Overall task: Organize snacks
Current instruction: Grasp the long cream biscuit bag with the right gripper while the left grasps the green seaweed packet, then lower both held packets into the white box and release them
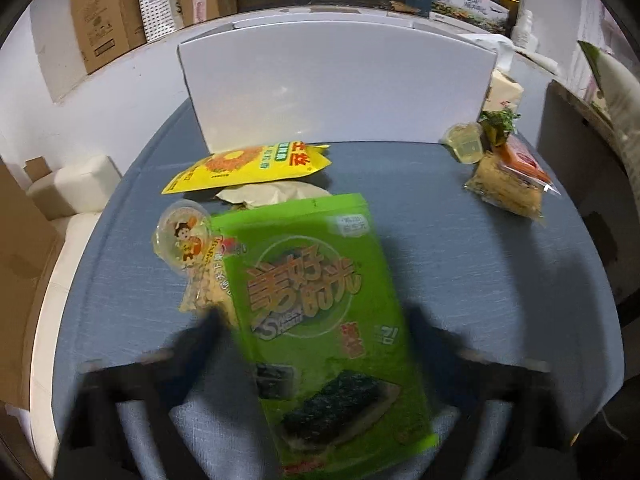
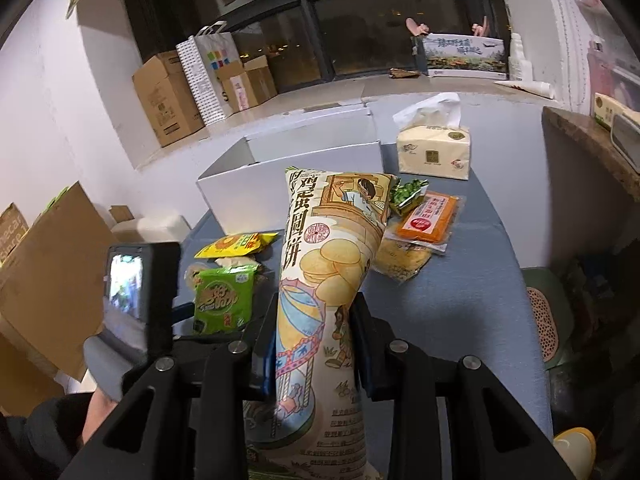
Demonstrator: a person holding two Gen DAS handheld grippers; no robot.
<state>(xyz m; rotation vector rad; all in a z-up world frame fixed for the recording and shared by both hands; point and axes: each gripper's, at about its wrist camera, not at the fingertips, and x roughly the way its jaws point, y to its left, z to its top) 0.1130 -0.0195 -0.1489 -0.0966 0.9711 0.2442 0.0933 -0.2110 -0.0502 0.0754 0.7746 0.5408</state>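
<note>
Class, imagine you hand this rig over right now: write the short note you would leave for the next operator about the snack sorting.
Right gripper: shut on the long egg-biscuit bag, held above the blue table.
Left gripper: the green seaweed pack sits between its fingers; blur hides whether they press it.
White box: at the table's back; its inside is not visible.
Left on the table: yellow bag, jelly cup, a second jelly cup, orange packet, noodle pack.
Nothing is seen boxed.
</note>
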